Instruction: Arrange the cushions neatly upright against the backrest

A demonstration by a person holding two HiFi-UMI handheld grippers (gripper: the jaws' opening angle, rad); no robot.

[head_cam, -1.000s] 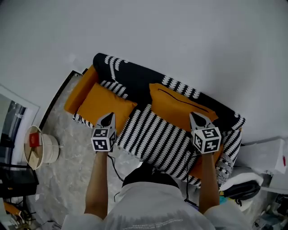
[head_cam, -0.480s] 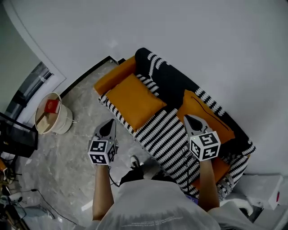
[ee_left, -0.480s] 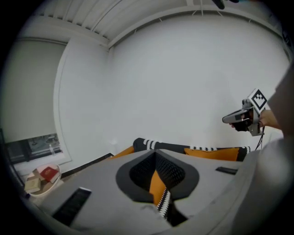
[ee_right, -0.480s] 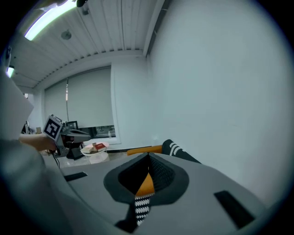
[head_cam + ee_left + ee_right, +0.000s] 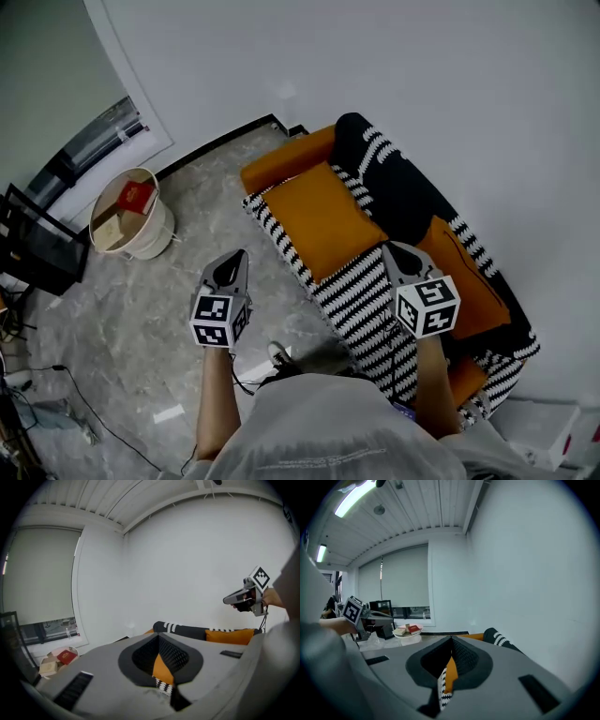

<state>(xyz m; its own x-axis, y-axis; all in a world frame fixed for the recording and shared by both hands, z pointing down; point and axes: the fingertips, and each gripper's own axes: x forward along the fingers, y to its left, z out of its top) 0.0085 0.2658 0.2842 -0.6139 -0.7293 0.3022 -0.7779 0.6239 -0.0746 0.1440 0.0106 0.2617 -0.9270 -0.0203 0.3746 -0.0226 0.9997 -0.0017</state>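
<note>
Head view: on the sofa (image 5: 361, 300), one orange cushion (image 5: 323, 220) lies flat on the seat at the end nearest the bucket (image 5: 131, 225). A second cushion (image 5: 469, 281) rests against the backrest (image 5: 394, 187) toward the sofa's other end, apparently upright, though the steep angle makes that hard to judge. The left gripper (image 5: 235, 255) hangs over the floor (image 5: 141, 337), just off the sofa's front edge. The right gripper (image 5: 392, 251) is above the seat, between the two cushions.

Left gripper view: the left gripper (image 5: 158, 635) has its jaws pressed together with nothing in them. Beyond it, the second cushion (image 5: 229, 636) stands against the backrest (image 5: 185, 630), and the right gripper (image 5: 236, 599) is above the sofa.

Right gripper view: the right gripper (image 5: 451, 640) is likewise closed and empty. The sofa's end (image 5: 499, 639) is ahead, and the left gripper (image 5: 375, 616) is off to its side.
</note>
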